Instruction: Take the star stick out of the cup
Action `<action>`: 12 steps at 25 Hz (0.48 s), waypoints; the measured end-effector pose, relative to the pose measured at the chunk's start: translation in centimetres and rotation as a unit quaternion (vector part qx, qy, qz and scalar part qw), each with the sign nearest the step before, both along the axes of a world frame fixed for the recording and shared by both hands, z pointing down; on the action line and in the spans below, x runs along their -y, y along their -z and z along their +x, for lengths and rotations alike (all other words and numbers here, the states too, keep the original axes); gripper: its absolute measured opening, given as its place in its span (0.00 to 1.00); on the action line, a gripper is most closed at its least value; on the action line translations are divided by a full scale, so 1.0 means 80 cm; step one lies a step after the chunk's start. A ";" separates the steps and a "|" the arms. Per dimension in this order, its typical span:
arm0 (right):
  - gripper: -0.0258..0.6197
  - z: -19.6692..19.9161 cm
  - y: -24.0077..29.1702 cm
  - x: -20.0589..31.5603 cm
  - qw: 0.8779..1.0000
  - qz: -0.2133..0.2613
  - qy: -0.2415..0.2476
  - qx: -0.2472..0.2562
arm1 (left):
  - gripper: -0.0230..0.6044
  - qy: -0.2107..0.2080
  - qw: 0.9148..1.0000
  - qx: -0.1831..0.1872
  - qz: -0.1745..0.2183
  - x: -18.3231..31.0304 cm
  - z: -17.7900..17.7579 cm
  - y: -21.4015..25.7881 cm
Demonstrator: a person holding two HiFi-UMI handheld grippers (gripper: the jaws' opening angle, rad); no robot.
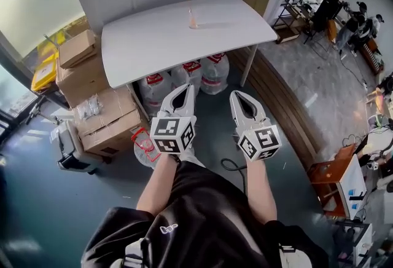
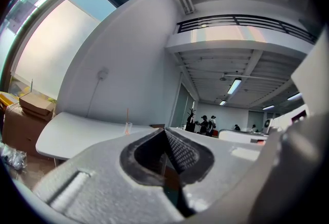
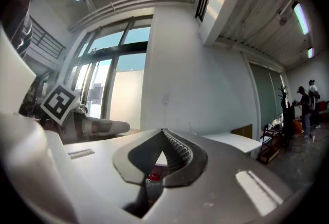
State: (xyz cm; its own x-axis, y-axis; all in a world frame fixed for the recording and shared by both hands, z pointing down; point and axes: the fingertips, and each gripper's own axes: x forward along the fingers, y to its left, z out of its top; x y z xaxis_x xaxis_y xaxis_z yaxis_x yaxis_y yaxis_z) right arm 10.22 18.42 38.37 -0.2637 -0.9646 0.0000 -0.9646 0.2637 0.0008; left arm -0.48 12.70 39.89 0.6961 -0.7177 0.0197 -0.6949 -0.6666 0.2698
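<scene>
On the table [image 1: 153, 45], cup [image 1: 193, 23] holds star stick [image 1: 189, 7].

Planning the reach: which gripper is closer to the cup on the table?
Left, slightly. The left gripper is almost in line with the cup; the right gripper is off to its right.

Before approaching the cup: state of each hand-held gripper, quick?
Left hand-held gripper: closed, empty.
Right hand-held gripper: closed, empty.
</scene>
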 end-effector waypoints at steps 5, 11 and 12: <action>0.05 -0.002 -0.014 0.071 1.000 -0.018 0.012 0.021 | 0.04 0.018 1.000 0.021 -0.004 0.064 -0.005 -0.003; 0.05 0.005 -0.014 0.153 0.999 -0.035 0.019 0.034 | 0.04 0.021 0.999 0.032 -0.023 0.142 0.006 -0.007; 0.05 0.008 -0.014 0.166 0.999 -0.038 0.017 0.035 | 0.04 0.020 0.999 0.034 -0.026 0.154 0.008 -0.008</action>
State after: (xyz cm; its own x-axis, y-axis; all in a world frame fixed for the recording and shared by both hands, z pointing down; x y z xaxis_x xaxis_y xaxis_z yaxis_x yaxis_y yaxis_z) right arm 10.88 5.18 39.53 -0.2979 -0.9531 0.0531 -0.9522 0.2928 -0.0869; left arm 0.18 0.38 40.50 0.6627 -0.7416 0.1040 -0.7385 -0.6243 0.2546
